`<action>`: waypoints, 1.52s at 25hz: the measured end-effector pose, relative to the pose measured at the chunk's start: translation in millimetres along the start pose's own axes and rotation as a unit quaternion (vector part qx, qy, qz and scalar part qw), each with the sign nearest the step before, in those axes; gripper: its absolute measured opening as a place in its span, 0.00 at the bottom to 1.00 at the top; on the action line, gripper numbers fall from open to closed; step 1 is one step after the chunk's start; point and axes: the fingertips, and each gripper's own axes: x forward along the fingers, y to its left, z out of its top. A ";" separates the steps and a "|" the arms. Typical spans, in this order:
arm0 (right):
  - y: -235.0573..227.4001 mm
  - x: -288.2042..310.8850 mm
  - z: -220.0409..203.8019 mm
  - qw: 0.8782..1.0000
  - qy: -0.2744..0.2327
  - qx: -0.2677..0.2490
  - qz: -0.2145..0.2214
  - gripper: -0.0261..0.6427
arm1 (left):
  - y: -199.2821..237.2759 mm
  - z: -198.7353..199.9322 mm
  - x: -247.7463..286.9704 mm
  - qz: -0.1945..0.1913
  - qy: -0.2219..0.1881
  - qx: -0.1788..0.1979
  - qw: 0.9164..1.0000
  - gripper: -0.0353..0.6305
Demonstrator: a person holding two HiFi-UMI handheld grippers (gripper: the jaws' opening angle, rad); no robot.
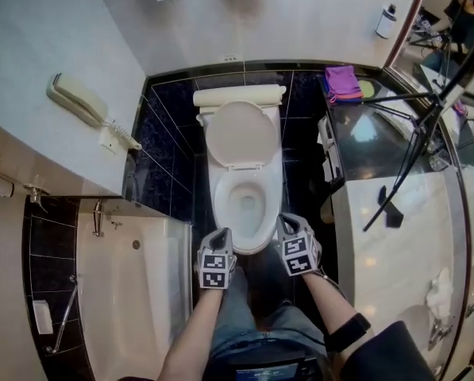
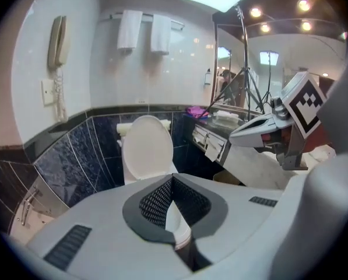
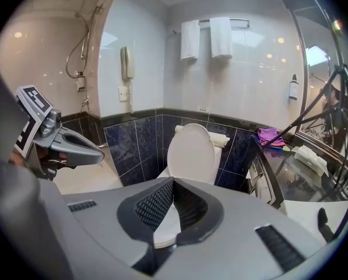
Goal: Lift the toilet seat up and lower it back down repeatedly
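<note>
Seat (image 1: 224, 201) seems down, lid (image 1: 235, 133) upright. My left gripper (image 1: 225, 232) and right gripper (image 1: 283, 219) are both pinched together, empty; I'd hook under its front edge evenly.

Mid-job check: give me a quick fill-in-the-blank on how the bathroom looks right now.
The toilet lid stands ____ against the tank.
The cloth on the counter is ____.
The left gripper and right gripper are both ____, holding nothing.
Missing words: upright; purple; shut.
</note>
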 end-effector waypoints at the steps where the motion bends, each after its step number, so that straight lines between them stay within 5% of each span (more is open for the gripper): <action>1: -0.7 -11.9 11.4 1.000 -0.004 0.004 0.003 0.07 | -0.4 12.6 -9.7 0.000 -0.008 0.005 1.000 0.04; 17: -23.8 -123.7 70.3 0.998 -0.063 0.021 -0.005 0.07 | -13.6 116.1 -117.7 -0.009 -0.112 0.001 0.994 0.04; 38: -3.2 -152.0 34.8 0.999 -0.047 0.003 -0.012 0.07 | -26.6 95.4 -152.0 0.012 -0.135 0.003 0.991 0.04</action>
